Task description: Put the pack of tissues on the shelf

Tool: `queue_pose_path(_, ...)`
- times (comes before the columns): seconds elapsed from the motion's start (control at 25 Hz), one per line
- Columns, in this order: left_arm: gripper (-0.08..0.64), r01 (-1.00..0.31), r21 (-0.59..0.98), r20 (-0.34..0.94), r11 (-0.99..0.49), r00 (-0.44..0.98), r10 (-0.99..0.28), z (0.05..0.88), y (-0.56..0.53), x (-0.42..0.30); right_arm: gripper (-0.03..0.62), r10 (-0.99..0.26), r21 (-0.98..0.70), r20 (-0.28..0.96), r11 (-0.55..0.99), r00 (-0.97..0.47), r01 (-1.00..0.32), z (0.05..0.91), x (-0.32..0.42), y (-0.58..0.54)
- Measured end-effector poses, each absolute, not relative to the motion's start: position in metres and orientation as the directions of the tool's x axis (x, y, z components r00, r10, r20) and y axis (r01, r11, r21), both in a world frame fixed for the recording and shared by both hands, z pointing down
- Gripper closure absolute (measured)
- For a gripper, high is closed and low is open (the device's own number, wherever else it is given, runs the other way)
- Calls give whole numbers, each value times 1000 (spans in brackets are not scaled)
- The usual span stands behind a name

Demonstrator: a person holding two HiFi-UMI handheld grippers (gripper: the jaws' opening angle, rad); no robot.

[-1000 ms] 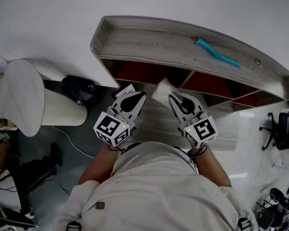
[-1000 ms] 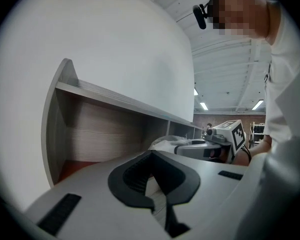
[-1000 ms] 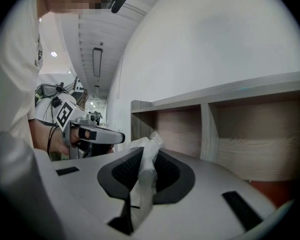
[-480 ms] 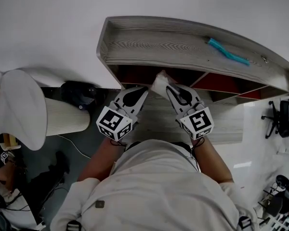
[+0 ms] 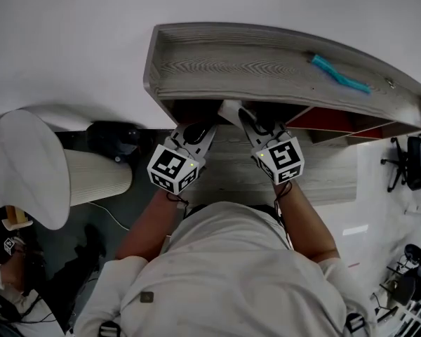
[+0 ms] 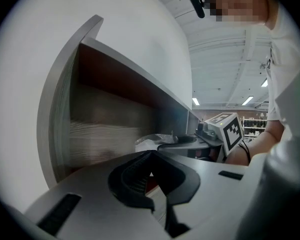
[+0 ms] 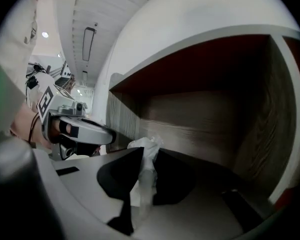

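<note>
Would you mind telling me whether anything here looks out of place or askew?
Only a teal object, which lies aslant and alone on the shelf top. The tissue pack is pinched by its crumpled wrapper in the right gripper; nothing is spilled.

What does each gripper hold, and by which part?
The right gripper pinches the pack of tissues by its crumpled wrapper edge; the left gripper holds nothing.

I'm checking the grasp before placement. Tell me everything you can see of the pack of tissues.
The pack of tissues is white, in crinkled, glossy wrap, pinched between the jaws of the right gripper. Its free end pokes past the jaw tips, at the mouth of the shelf compartment. Nothing else visibly touches it.
</note>
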State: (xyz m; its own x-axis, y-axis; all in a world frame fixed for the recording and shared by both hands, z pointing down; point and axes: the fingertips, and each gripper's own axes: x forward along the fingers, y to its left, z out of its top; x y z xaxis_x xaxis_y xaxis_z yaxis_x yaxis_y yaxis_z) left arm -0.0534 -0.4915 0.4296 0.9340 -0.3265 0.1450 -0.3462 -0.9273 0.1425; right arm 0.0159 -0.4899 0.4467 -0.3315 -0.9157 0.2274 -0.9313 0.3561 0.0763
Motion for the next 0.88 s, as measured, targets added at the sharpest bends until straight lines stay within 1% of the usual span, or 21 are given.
queue_pose_path(0.68, 545, -341, 169, 169, -925, 934, -314, 444, -502, -48, 523, -914, 107, 279, 335, -295, -936, 471, 12, -524)
queue_pose_path(0.88, 545, -341, 174, 169, -924, 934, -314, 444, -499, -49, 501, -917, 122, 276, 330, -287, -936, 472, 14, -525)
